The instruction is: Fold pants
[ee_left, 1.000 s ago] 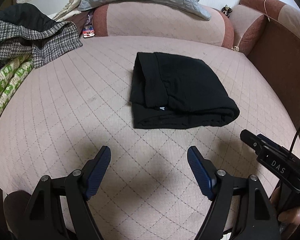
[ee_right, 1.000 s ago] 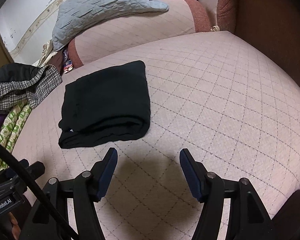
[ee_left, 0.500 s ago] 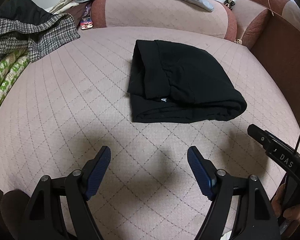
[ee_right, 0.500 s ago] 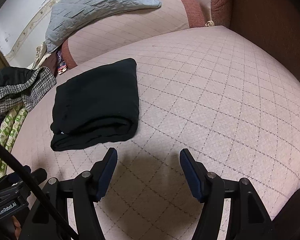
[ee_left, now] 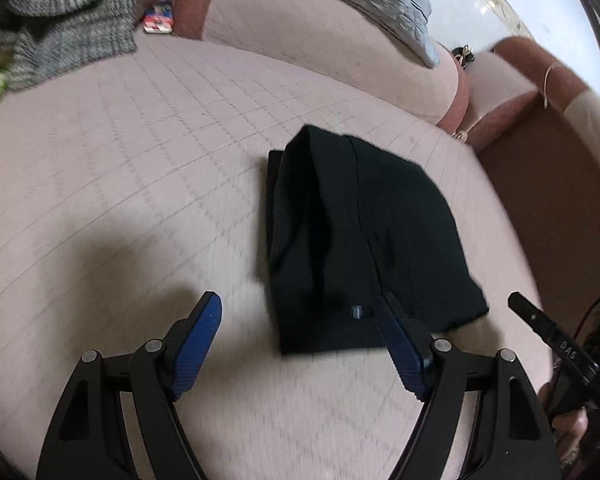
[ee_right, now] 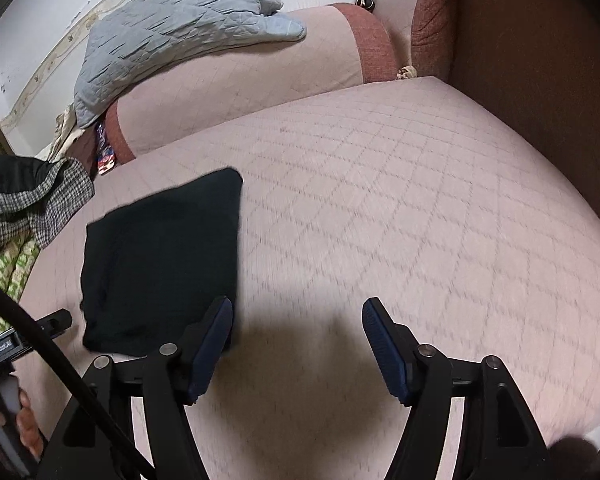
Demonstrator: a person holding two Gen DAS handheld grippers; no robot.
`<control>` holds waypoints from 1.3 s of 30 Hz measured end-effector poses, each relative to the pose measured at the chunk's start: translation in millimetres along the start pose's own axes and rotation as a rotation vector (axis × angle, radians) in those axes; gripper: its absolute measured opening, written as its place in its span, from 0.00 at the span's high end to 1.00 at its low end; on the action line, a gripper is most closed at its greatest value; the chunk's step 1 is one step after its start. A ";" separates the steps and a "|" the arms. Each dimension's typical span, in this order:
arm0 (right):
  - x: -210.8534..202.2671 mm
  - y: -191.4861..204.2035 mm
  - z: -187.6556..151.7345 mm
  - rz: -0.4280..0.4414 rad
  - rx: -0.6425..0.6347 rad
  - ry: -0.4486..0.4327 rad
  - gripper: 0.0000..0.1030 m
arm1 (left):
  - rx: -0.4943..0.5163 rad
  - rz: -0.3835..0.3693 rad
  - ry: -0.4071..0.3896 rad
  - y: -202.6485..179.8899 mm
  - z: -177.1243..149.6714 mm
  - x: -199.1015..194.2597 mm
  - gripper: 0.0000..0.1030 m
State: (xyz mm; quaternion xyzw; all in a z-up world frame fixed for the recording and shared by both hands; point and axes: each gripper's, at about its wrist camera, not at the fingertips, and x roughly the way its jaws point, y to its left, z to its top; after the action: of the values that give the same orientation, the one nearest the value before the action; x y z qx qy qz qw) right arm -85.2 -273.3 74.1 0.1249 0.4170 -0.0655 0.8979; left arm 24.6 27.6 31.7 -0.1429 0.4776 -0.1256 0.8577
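The pants (ee_left: 360, 236) are black and lie folded into a compact rectangular bundle on the pink quilted bed (ee_left: 140, 208). A small label (ee_left: 356, 312) shows at the bundle's near edge in the left wrist view.

The left gripper (ee_left: 298, 334) hangs over the bed at the near edge of the pants. Its blue fingers (ee_left: 198, 340) are spread wide, with nothing pinched. The right-hand finger overlaps the near corner of the bundle in the view; contact cannot be confirmed.

The right gripper (ee_right: 296, 344) hangs over bare bed just beside the pants (ee_right: 160, 264). Its fingers (ee_right: 384, 348) are spread and opening, with only bedding between them. The left-hand finger overlaps the near right corner of the bundle; contact cannot be confirmed.

A grey quilt (ee_right: 172, 36) lies over the bolster (ee_right: 236, 80) at the far side of the bed. A checked garment (ee_right: 32, 204) is heaped at the bed's left edge. A hand (ee_right: 24, 424) grips the left gripper's handle at the lower left of the right wrist view.
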 end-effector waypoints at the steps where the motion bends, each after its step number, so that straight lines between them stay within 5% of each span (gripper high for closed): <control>1: 6.6 0.4 7.6 0.011 0.005 0.010 0.28 | -0.004 -0.032 0.010 3.2 7.9 6.8 0.24; 8: 59.9 10.8 41.3 0.131 0.044 0.087 0.28 | -0.021 -0.263 0.095 8.2 41.6 53.4 0.24; 15: 120.0 20.4 67.8 0.253 0.117 0.196 0.28 | -0.071 -0.418 0.093 13.3 67.4 77.3 0.00; 19: 149.7 28.5 82.3 0.345 0.139 0.229 0.14 | -0.087 -0.443 0.096 17.9 73.8 84.8 0.00; 23: 166.9 34.7 94.0 0.410 0.146 0.255 0.09 | 0.013 -0.343 0.066 -3.8 67.5 85.4 0.01; 25: 165.6 41.9 94.3 0.408 0.143 0.264 0.21 | 0.049 -0.282 0.049 -11.7 63.4 83.4 0.17; 26: 164.9 46.8 91.8 0.415 0.133 0.284 0.41 | 0.056 -0.265 0.045 -13.4 63.5 81.9 0.26; 28: 160.7 60.0 82.4 0.402 0.105 0.306 0.49 | 0.030 -0.273 0.064 -9.3 68.2 82.5 0.58; 32: 148.5 77.9 81.4 0.375 0.097 0.303 0.75 | -0.077 -0.335 0.091 9.5 74.8 85.2 0.66; 39: 122.4 111.3 96.5 0.307 -0.008 0.251 0.78 | -0.130 -0.376 0.057 16.8 85.7 78.2 0.70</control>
State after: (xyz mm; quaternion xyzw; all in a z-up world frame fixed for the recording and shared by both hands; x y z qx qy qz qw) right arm 88.9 -195.1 59.2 0.1909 0.5020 0.0901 0.8387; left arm 139.3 26.4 7.3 -0.2810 0.4739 -0.2564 0.7942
